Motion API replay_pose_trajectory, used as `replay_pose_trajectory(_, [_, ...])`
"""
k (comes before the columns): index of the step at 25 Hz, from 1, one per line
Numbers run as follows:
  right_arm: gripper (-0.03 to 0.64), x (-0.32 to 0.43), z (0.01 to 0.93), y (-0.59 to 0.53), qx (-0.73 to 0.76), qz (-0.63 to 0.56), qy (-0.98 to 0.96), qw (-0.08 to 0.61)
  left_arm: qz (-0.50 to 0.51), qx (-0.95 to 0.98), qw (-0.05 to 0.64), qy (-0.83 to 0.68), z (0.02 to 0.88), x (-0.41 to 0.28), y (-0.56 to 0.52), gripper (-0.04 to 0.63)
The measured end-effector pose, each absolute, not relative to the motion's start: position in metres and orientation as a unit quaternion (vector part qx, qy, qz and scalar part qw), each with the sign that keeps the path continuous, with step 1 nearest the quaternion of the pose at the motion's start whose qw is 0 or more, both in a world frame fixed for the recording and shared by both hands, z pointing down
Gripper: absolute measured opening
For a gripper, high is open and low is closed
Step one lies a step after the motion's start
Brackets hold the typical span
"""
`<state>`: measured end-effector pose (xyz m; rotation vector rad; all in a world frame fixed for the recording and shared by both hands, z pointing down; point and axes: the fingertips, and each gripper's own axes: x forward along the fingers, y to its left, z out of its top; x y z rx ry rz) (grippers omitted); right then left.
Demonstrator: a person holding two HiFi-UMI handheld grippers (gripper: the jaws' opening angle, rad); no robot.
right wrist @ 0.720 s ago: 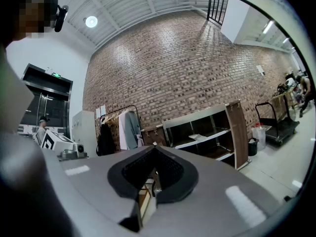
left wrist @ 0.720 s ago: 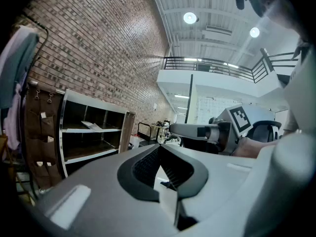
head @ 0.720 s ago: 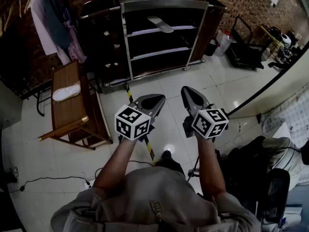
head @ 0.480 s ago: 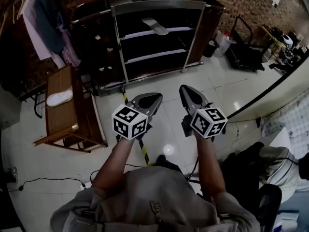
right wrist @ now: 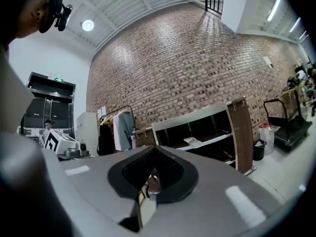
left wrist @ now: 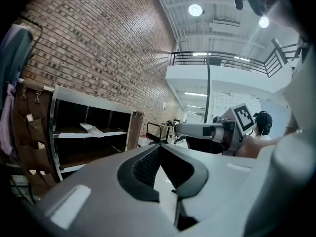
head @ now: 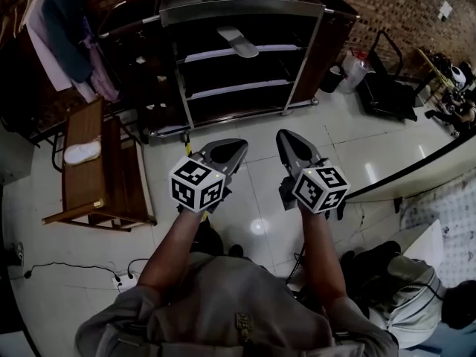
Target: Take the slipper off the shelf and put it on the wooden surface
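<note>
Approach, no contact yet. Over the last moment the wooden surface (head: pixel 83 129), a low bench, has slid toward the left edge of the head view. The shelf (head: pixel 245 7) now sits squarer ahead of both grippers. We read this as the person stepping and turning toward the shelf.

- The slipper (head: pixel 239 40) lies on the upper board of the shelf, untouched and well apart from both grippers.
- Left gripper (head: pixel 236 147): fingers pressed together at the tips, nothing between them.
- Right gripper (head: pixel 285 138): likewise closed tip to tip and empty, held level.
- A pale slipper (head: pixel 80 152) already rests on the bench.

We judge the pick has not begun. The jaws must spread before either gripper can take the slipper, and a stretch of floor is yet to cross.
</note>
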<state>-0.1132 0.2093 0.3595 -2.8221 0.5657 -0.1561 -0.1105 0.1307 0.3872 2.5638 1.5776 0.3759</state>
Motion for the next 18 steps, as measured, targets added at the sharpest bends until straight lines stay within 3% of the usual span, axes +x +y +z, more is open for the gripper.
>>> replay_pose_trajectory(7, [0.000, -0.051, 0.364, 0.240, -0.972, -0.056, 0.193, 0.121, 0.121, 0.840, 0.059, 0.526, 0.393, -0.051, 0.165, 0.003])
replay_pose_trajectory(18, [0.000, 0.108, 0.371, 0.270, -0.974, -0.073, 0.194, 0.096, 0.128, 0.842, 0.075, 0.519, 0.401, 0.103, 0.195, 0.003])
